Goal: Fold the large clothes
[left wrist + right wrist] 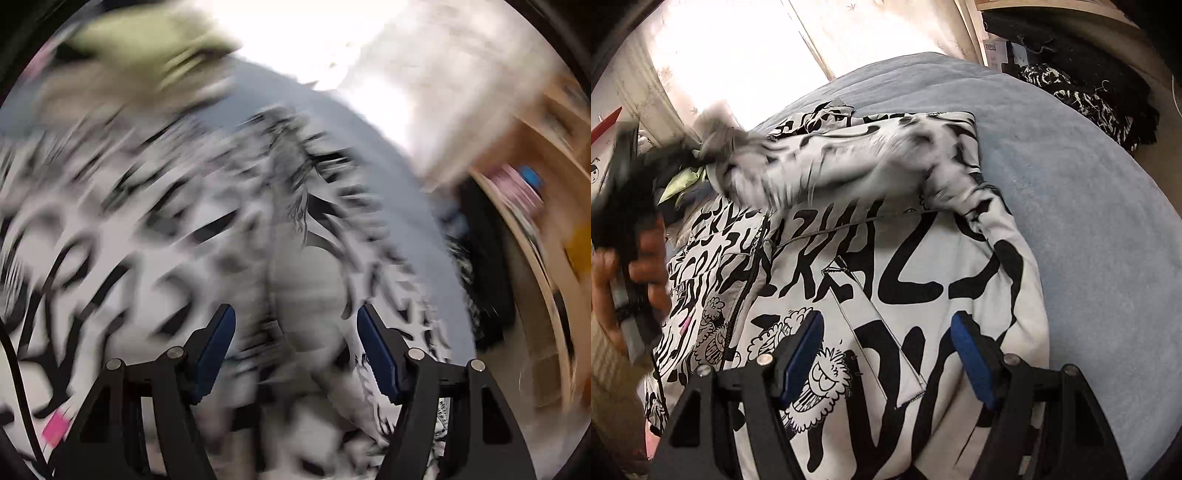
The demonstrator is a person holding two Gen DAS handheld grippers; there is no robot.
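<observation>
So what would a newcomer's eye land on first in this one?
The black-and-white lettered jacket spread on the blue bedcover, filling the middle of the right view. Its sleeve is a blur across the chest, and the left view is smeared by motion. Both the left hand-held gripper and the right one are open.

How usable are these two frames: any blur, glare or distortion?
Left wrist: heavy motion smear over the jacket, only the left gripper is sharp. Right wrist: mostly crisp print, blurred sleeve, blown-out window. Both show fisheye curvature.
</observation>
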